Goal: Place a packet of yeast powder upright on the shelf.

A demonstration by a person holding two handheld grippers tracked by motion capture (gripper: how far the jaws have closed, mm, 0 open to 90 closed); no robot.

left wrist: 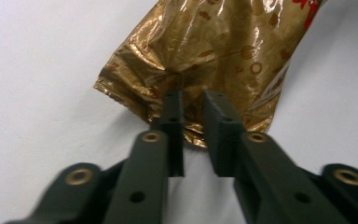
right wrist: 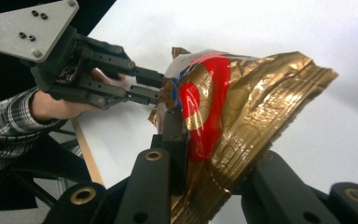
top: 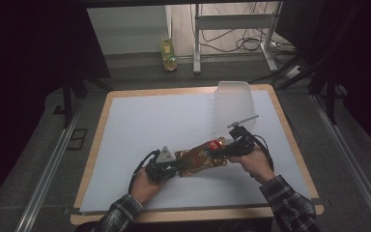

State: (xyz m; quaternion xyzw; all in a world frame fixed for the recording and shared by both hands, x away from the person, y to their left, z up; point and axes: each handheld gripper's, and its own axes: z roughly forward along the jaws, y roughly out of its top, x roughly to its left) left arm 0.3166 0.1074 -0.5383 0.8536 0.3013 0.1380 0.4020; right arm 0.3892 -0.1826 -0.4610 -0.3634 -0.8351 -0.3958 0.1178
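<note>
A: What are the jaws doing?
B: The left gripper (left wrist: 193, 105) pinches the crimped end of the gold snack bag (left wrist: 214, 51); the right gripper (right wrist: 205, 135) has its jaws clamped on the opposite end, by the red print.
A: And beyond them?
B: The bag spans between both over the white table (top: 140, 125). Behind the right gripper stands a clear plastic tub (top: 233, 104).

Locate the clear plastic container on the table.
In the high view, the clear plastic container stands at the table's far right, just beyond the right claw and gold snack bag.
</note>
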